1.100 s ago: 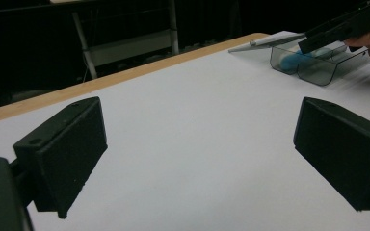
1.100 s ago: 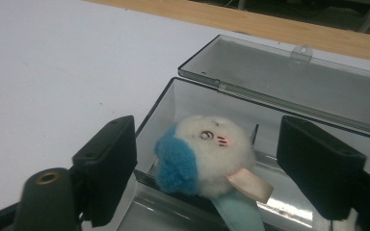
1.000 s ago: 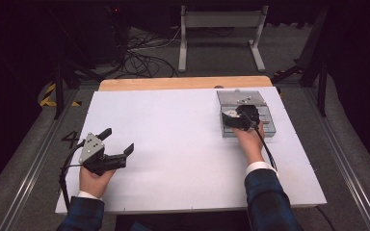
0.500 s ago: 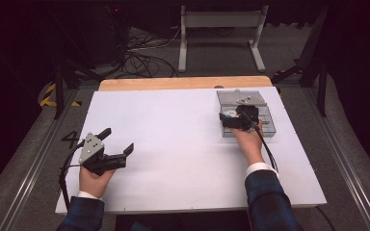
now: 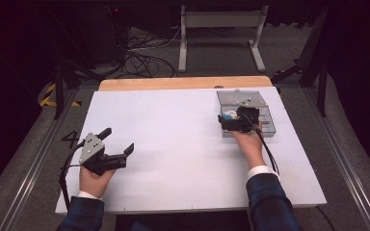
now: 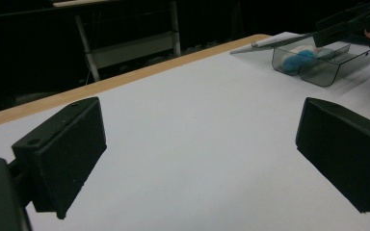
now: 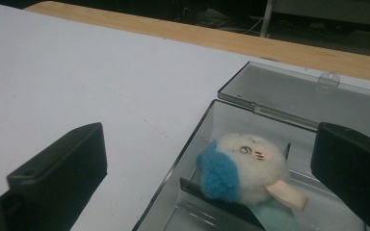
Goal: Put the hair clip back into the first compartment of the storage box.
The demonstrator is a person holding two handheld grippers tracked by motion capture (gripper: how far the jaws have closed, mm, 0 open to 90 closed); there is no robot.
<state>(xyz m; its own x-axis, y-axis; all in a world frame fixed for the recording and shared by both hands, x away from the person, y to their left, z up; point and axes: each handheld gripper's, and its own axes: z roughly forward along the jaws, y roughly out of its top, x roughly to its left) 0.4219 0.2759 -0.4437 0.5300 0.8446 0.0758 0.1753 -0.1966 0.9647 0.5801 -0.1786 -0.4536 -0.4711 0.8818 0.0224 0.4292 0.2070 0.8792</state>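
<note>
High view: I read my right gripper (image 5: 231,120) poised over the clear grey plastic compartment box (image 5: 265,126), which sits on the white table board (image 5: 173,144) with its lid folded flat behind it; a small white and blue plush toy (image 5: 230,114) lies in the box's left-hand far compartment, just beside the gripper's jaws. My left gripper (image 5: 116,142) rests well apart from the box, jaws spread wide and holding nothing. Left gripper view: both black jaws stand far apart over bare board, nothing between them; the box (image 6: 318,60) shows far off with the blue of the toy (image 6: 296,57) inside it and the right gripper (image 6: 354,19) just above. Right gripper view: the jaws are wide open, one outside the box's wall over the board, the other above the box (image 7: 192,144); the plush toy (image 7: 245,166) sits between them untouched, propped against a dark divider, a pale pink tab sticking out of it.
</note>
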